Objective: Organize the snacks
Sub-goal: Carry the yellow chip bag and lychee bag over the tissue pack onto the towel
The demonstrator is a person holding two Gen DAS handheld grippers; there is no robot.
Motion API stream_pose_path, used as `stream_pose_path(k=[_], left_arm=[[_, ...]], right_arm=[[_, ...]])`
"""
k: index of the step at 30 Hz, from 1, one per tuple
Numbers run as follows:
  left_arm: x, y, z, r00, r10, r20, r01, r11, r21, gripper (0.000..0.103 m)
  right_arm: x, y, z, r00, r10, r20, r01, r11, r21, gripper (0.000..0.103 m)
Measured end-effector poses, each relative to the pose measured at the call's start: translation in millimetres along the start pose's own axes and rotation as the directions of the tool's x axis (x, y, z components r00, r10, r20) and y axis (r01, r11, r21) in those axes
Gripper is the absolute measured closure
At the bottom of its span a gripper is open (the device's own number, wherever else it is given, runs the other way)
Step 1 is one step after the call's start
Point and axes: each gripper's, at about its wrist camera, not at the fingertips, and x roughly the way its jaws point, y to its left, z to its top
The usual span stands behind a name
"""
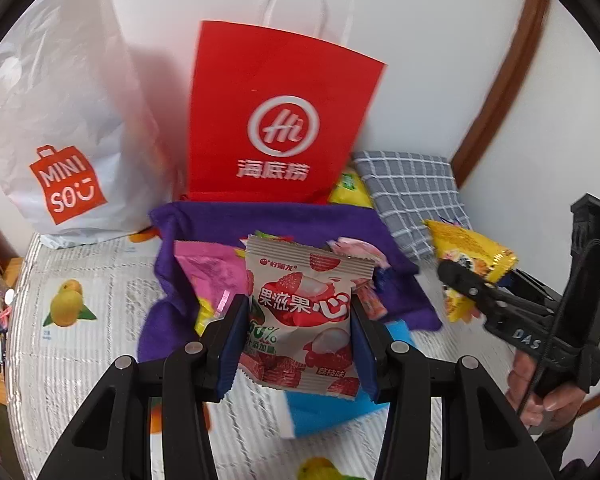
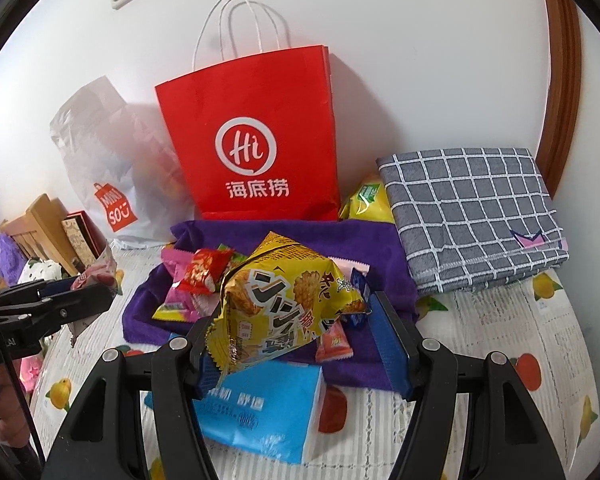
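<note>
Right up close in the left wrist view, the left claw [image 1: 300,320] has its blue pads pressed in on both sides of a lychee gummy packet [image 1: 304,316], gripping it upright above the surface. Behind it, a purple towel [image 1: 268,224] lies spread out with a pink packet [image 1: 212,272] and other small snacks on it. A blue tissue pack [image 1: 324,408] sits just beneath the held packet.

Over to the right wrist view: the right claw [image 2: 296,336] has a yellow snack bag [image 2: 284,312] tilted between its fingers. The left pad is on the bag's crimped lower edge, while the right pad [image 2: 388,336] stands a little off the bag, so the claw is only partly closed and the bag seems held by one corner. In the left view that same bag hangs from the claw's tip, clear of the towel.

At the back, a red paper bag [image 2: 256,140] with white handles stands against the wall, touching the towel's far edge. A white Miniso bag [image 1: 64,120] stands to its left. On its right a yellow-green packet [image 2: 366,200] is wedged between the red bag and a folded grey checked cloth [image 2: 472,216]. A small red packet [image 2: 202,272] rests on the towel among the loose sweets. Everything sits on a fruit-printed cover [image 2: 500,360].
</note>
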Motion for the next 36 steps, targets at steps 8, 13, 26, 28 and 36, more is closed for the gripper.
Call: stream_pose_path(k=[8, 13, 26, 28, 36], left_arm=[[15, 25, 18, 0.999, 0.036, 0.005, -0.036, 0.999, -0.037, 0.057], [32, 31, 23, 0.999, 0.039, -0.009, -0.039, 0.998, -0.05, 0.057], [87, 7, 30, 0.998, -0.01, -0.063, 0.009, 1.0, -0.019, 0.057], [95, 3, 32, 0.997, -0.016, -0.072, 0.015, 1.0, -0.014, 0.057], [123, -12, 35, 0.997, 0.011, -0.078, -0.009, 1.0, 0.025, 0.057]], right_arm=[[19, -10, 21, 1.0, 0.001, 0.007, -0.001, 1.0, 0.008, 0.038], [34, -17, 30, 1.0, 0.0, -0.002, 0.0, 1.0, 0.005, 0.038], [79, -50, 18, 0.995, -0.031, -0.09, 0.031, 1.0, 0.004, 0.038], [85, -52, 14, 0.993, -0.039, -0.11, 0.039, 0.999, -0.004, 0.038], [101, -55, -3, 0.981, -0.109, -0.158, 0.101, 0.993, -0.057, 0.038]])
